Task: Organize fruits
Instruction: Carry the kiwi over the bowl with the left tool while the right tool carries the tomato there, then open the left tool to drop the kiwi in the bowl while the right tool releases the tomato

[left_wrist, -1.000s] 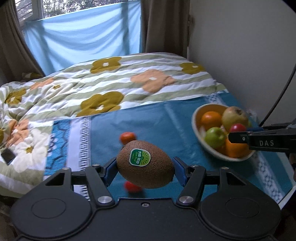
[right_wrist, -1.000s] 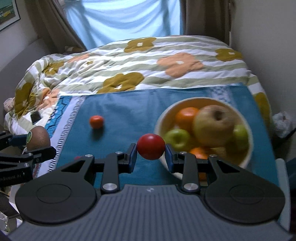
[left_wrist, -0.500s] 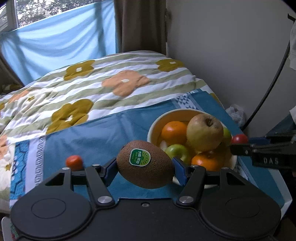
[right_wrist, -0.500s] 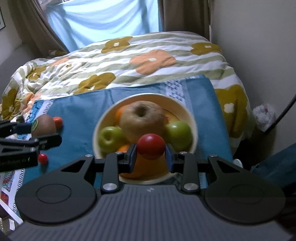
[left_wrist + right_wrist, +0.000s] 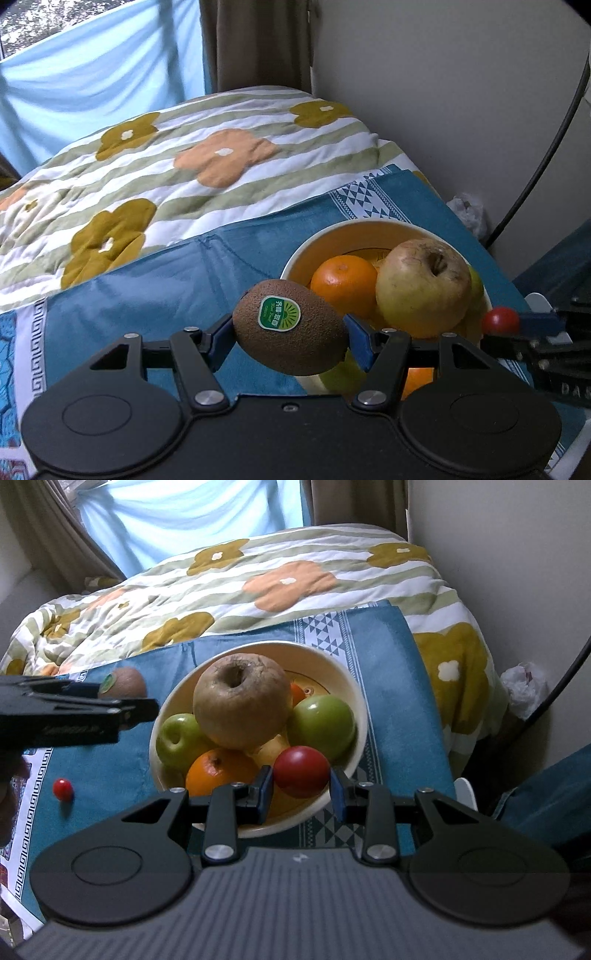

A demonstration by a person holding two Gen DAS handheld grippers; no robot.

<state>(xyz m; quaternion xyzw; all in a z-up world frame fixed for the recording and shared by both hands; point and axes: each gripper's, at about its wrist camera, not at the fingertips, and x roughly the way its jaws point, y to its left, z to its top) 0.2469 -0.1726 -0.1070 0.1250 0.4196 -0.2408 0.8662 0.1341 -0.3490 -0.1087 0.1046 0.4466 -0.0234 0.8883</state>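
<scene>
Brown kiwi [image 5: 291, 326] clamped left gripper [image 5: 291, 332]; tomato [image 5: 301, 771] right gripper [image 5: 301, 788].

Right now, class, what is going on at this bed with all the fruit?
A person is gathering fruit into a bowl on a blue cloth laid over the bed. The left gripper is clamped on a kiwi beside the bowl. The right gripper holds a red tomato over the bowl's near edge. The bowl already holds a large apple, two green apples and oranges. One small red tomato lies loose on the cloth.
</scene>
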